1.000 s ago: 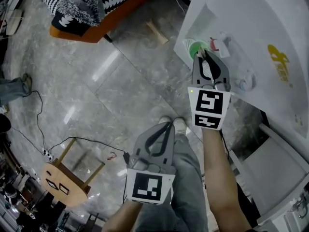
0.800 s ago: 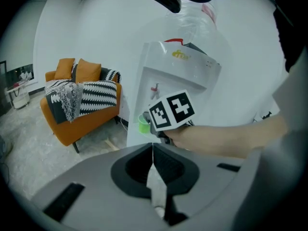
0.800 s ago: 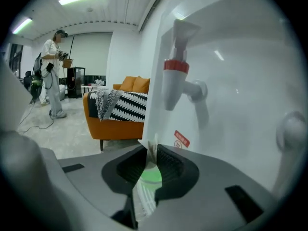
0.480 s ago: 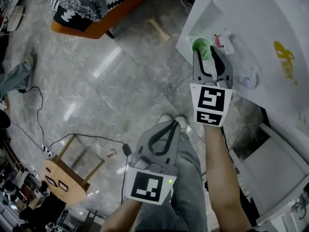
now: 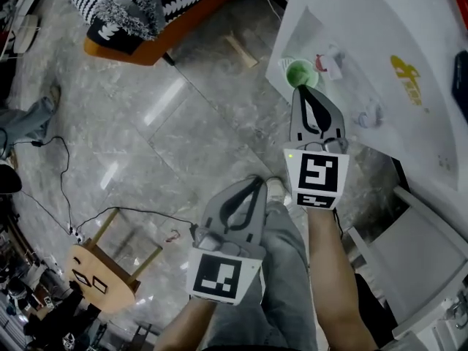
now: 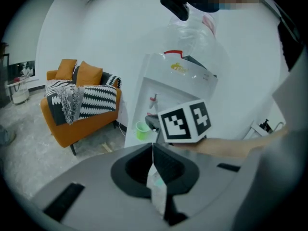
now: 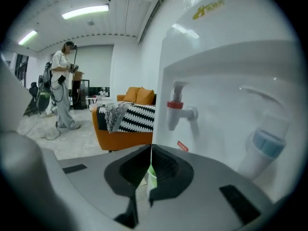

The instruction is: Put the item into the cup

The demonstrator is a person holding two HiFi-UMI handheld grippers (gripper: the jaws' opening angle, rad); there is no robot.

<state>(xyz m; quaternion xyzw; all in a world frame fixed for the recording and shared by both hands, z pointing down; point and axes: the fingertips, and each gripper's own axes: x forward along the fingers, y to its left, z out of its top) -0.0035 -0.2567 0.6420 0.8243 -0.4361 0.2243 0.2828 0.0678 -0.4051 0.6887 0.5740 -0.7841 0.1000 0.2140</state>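
A white sachet (image 6: 157,186) is held edge-on between the closed jaws of the left hand-held gripper (image 6: 151,144). This hand-held gripper is held low over the person's leg (image 5: 287,269) and the floor (image 5: 146,123), well apart from the dispenser (image 5: 380,20).

The green cup (image 5: 298,74) is seen in the dispenser's recess, below the red tap (image 7: 175,107). The right hand-held gripper (image 5: 302,88) is stretched out to it, with its tips at the cup's near rim. In the right gripper view its jaws are drawn together, and a thin green and white edge is pinched between them; this is taken to be the cup's wall. The cup is thus gripped at its rim, while the sachet is outside it and well short of it.

In the left gripper view the cup is seen just left of the right hand-held gripper's marker cube (image 6: 185,121). A blue tap (image 7: 265,143) is seen to the right of the red one. An orange sofa (image 6: 89,125) with a striped throw (image 6: 96,101) is set across the floor from the dispenser, and a round wooden stool (image 5: 93,268) is seen at the head view's lower left. A person (image 7: 62,88) is seen standing far back in the room.
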